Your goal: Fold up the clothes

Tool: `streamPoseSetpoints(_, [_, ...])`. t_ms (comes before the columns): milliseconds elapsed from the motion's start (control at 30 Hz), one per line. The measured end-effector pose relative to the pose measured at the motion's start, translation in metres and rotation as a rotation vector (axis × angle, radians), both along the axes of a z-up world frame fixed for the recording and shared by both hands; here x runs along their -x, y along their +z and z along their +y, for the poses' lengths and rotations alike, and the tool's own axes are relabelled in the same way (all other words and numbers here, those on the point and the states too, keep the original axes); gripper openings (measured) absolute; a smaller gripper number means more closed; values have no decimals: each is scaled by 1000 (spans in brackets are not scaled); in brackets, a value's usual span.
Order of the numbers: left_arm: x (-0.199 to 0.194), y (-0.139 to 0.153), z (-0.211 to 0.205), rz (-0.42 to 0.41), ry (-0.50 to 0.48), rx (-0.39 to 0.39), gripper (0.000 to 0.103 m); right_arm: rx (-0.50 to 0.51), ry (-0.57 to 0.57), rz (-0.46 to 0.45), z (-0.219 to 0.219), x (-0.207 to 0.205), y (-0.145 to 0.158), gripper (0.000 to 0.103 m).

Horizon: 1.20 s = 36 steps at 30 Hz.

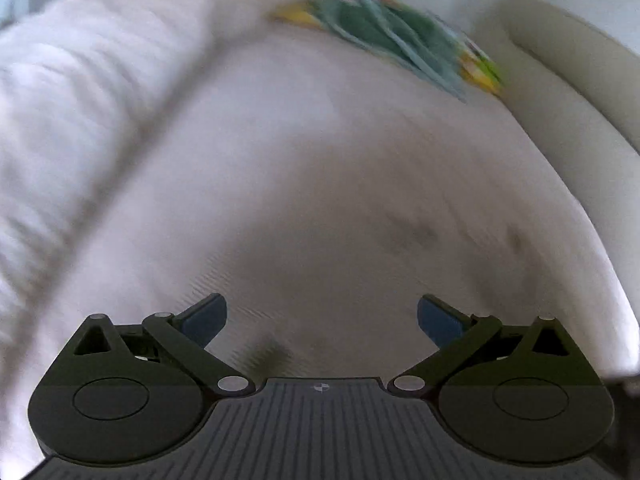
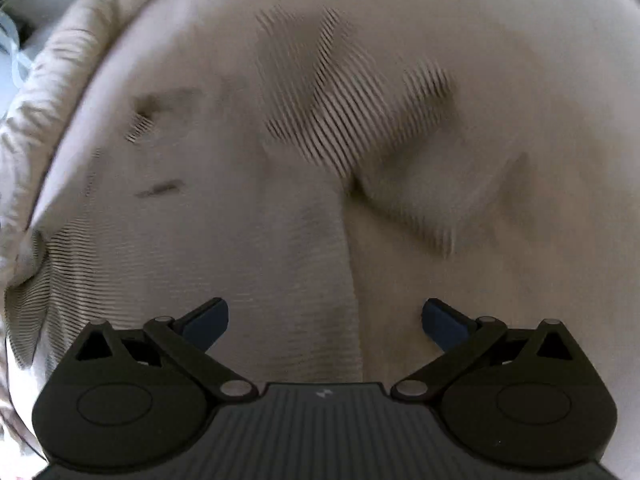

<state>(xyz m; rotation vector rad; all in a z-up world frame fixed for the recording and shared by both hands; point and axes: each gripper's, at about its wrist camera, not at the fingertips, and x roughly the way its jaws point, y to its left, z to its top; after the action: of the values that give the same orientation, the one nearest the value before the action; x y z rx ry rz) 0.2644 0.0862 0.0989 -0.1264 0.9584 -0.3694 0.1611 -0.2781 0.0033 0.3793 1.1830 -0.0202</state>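
Both views are motion-blurred. A pale, finely striped garment (image 2: 312, 128) lies spread and wrinkled on the bed, filling the right wrist view; a fold edge (image 2: 352, 260) runs down toward the gripper. My right gripper (image 2: 325, 322) is open and empty just above this cloth. My left gripper (image 1: 322, 320) is open and empty over pale fabric (image 1: 320, 200) on the bed; whether that is the garment or the sheet I cannot tell.
A bunched white duvet (image 1: 80, 100) lies along the left. A green and yellow patterned cloth (image 1: 384, 36) sits at the far side. A cream padded headboard or bed edge (image 1: 560, 92) curves at the right. The crumpled duvet edge (image 2: 48, 92) shows at the left in the right wrist view.
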Motion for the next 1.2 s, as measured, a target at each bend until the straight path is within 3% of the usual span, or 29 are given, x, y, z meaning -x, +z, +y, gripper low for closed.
streamPoseSetpoints(100, [15, -21, -27, 95, -68, 6, 103, 13, -45, -4, 4, 6, -11, 103])
streamPoseSetpoints(200, [28, -51, -28, 237, -79, 27, 103, 75, 18, 14, 4, 6, -5, 103])
streamPoseSetpoints(267, [34, -57, -27, 269, -62, 7, 103, 77, 10, -45, -8, 13, 11, 103])
streamPoseSetpoints(333, [36, -55, -29, 245, -79, -22, 103, 113, -6, -111, -21, 20, 27, 103])
streamPoseSetpoints(433, [36, -56, -38, 236, -114, -65, 103, 441, -32, -198, -32, 26, 40, 103])
streamPoseSetpoints(500, [35, -57, -43, 233, -119, -73, 103, 597, 50, -187, -36, 19, 27, 103])
streamPoseSetpoints(767, [41, -62, -58, 211, -93, -89, 103, 917, 422, -357, 23, 8, -6, 103])
streamPoseSetpoints(900, [37, -62, -56, 219, -102, -91, 103, 726, 492, -435, 22, 23, 11, 103])
streamPoseSetpoints(933, [38, -61, -55, 216, -105, -89, 103, 696, 509, -437, 23, 23, 12, 103])
streamPoseSetpoints(967, [39, -61, -54, 209, -108, -89, 103, 731, 518, -432, 28, 20, 8, 103])
streamPoseSetpoints(1100, [44, -62, -57, 183, -131, -115, 103, 964, 414, -397, 20, 3, -15, 103])
streamPoseSetpoints(1200, [44, -64, -60, 174, -140, -131, 103, 1120, 218, -392, -1, -10, -8, 103])
